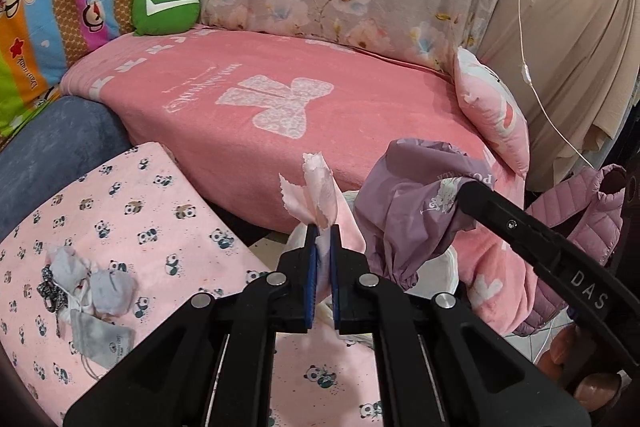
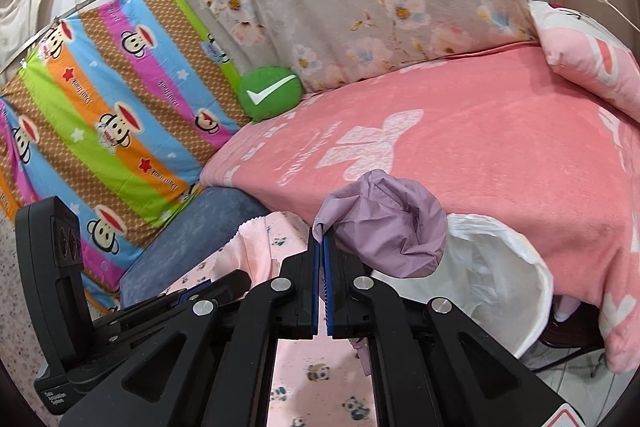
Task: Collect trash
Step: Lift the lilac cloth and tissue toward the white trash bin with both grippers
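Left wrist view: left gripper (image 1: 324, 227), jaws narrow, pinches a pale pink fabric scrap (image 1: 316, 191) that sticks up above its tips. Crumpled grey scraps (image 1: 92, 303) lie on the panda-print cloth (image 1: 160, 211), lower left.

Right wrist view: right gripper (image 2: 322, 235) clamps a purple bag (image 2: 392, 231) by its edge, w/ a white-lined bin (image 2: 504, 267) just beside it, right.

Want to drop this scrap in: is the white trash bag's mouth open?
Open: the white trash bag gapes wide, though the purple bag held by the right gripper overhangs it.
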`<action>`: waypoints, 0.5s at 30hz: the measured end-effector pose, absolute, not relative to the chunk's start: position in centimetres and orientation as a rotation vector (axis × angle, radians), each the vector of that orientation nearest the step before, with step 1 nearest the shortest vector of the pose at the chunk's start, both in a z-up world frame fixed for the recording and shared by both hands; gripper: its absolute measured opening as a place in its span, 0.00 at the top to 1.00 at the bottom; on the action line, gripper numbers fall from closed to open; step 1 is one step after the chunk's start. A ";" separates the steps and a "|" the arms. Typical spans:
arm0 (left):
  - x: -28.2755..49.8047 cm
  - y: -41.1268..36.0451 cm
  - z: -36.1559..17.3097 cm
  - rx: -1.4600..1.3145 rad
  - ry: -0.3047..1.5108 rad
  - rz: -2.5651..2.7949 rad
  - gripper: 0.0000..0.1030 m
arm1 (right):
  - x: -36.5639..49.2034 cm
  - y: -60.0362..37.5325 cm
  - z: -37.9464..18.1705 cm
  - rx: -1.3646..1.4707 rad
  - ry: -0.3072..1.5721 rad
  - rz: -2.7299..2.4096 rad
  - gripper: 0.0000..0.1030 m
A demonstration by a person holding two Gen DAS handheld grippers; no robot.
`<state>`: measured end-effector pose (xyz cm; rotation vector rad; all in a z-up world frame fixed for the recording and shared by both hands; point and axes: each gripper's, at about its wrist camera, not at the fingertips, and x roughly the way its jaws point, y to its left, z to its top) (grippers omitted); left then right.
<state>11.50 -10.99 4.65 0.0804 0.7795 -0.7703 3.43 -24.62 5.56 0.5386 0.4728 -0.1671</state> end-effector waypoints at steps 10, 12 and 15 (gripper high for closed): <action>10.2 -16.0 3.7 0.112 0.811 -0.853 0.93 | 1.5 -28.8 3.7 0.577 0.484 -0.238 0.96; 10.0 -16.8 3.5 0.113 0.811 -0.865 0.93 | 1.5 -29.3 3.5 0.576 0.489 -0.247 0.96; 9.8 -17.7 3.4 0.127 0.805 -0.874 0.93 | 1.4 -29.9 3.1 0.584 0.494 -0.257 0.95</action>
